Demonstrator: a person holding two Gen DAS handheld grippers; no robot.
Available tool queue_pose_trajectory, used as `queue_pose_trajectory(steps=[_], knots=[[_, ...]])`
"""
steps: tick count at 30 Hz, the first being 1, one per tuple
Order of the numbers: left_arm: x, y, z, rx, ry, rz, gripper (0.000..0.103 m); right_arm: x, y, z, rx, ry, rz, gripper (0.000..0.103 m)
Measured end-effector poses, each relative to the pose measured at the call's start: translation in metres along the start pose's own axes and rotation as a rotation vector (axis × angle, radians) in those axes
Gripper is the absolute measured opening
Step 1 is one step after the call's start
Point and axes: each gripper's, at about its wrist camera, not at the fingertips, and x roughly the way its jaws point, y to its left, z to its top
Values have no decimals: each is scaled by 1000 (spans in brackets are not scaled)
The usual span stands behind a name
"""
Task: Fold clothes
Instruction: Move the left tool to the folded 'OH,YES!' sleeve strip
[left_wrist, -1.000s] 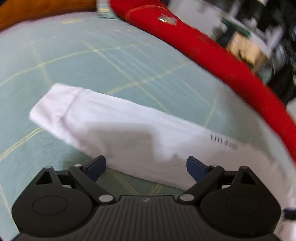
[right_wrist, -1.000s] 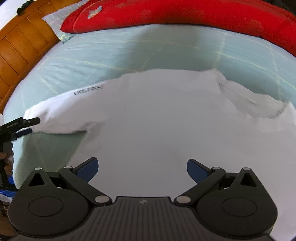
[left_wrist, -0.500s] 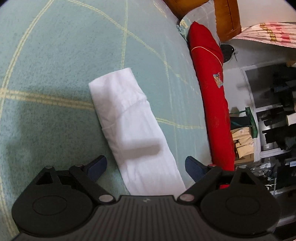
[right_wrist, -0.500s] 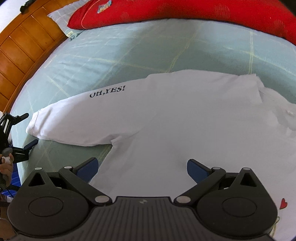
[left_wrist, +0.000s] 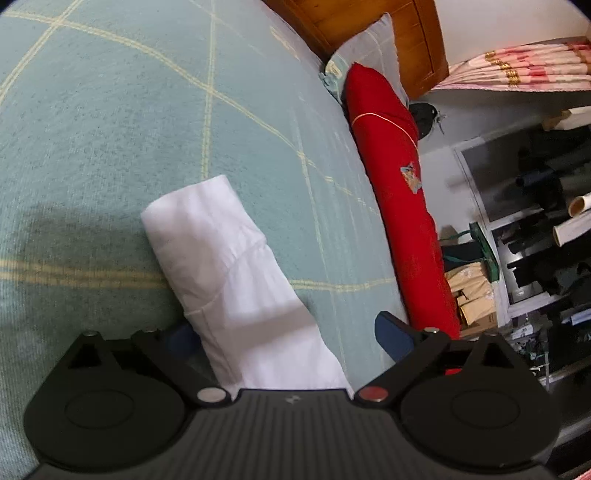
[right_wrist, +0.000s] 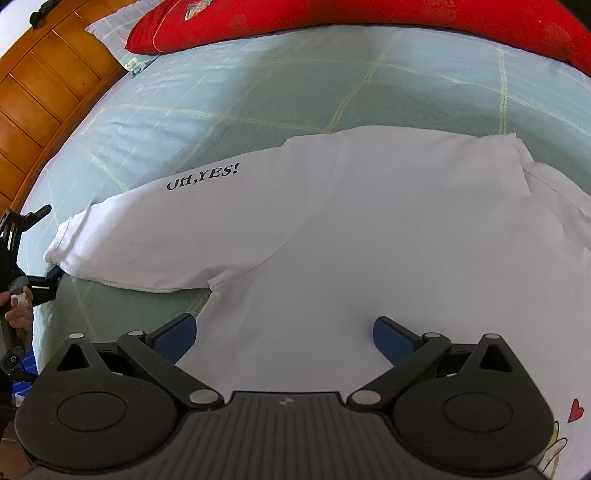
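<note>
Your white cotton long-sleeved shirt (right_wrist: 369, 240) lies spread flat on the pale green bedspread with thin yellow checks (right_wrist: 258, 85), its chest under your right gripper and one sleeve (left_wrist: 221, 266) stretched out toward the bed's edge, the black words "UH,YES!" (right_wrist: 202, 178) printed along it. The lower hem is cut off by the frame, and only part of a small red heart print (right_wrist: 575, 411) shows at the right wrist view's corner, so the rest of that design cannot be made out. The sleeve's near end disappears beneath the left gripper's body.

Your left gripper (left_wrist: 291, 336) stands spread wide, straddling the sleeve; one blue pad (left_wrist: 393, 334) is clear, the other is partly covered by the cloth, and nothing is pinched. Your right gripper (right_wrist: 284, 334) hangs over the shirt's body with its fingers likewise apart, empty. In the right wrist view, your hand (right_wrist: 16, 312) on the left tool's handle is only partly seen at the frame's edge.

Beyond lie a long red bolster pillow (left_wrist: 402, 206), a checked pillow (left_wrist: 373, 55) and a wooden headboard (right_wrist: 40, 110); the shelves past the bed are too cluttered to read.
</note>
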Motion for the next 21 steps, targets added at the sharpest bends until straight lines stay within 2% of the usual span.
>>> queue_pose_trajectory(steps=[5,11,15,18,21], knots=[[7,-5,-1,35,7,-1,97,1,-2,-1,4,-2,1,103],[22,-13,0,19,-78,-38,99,3,0,1,-11,0,-3,103],[22,-17,-11,23,-22,-81,99,1,-1,0,-11,-3,1,103],[27,-16,-7,-7,-37,-77,99,1,-3,0,-8,-6,8,103],[25,-18,-7,-51,-62,-118,99,0,-3,-2,-8,-13,10,103]])
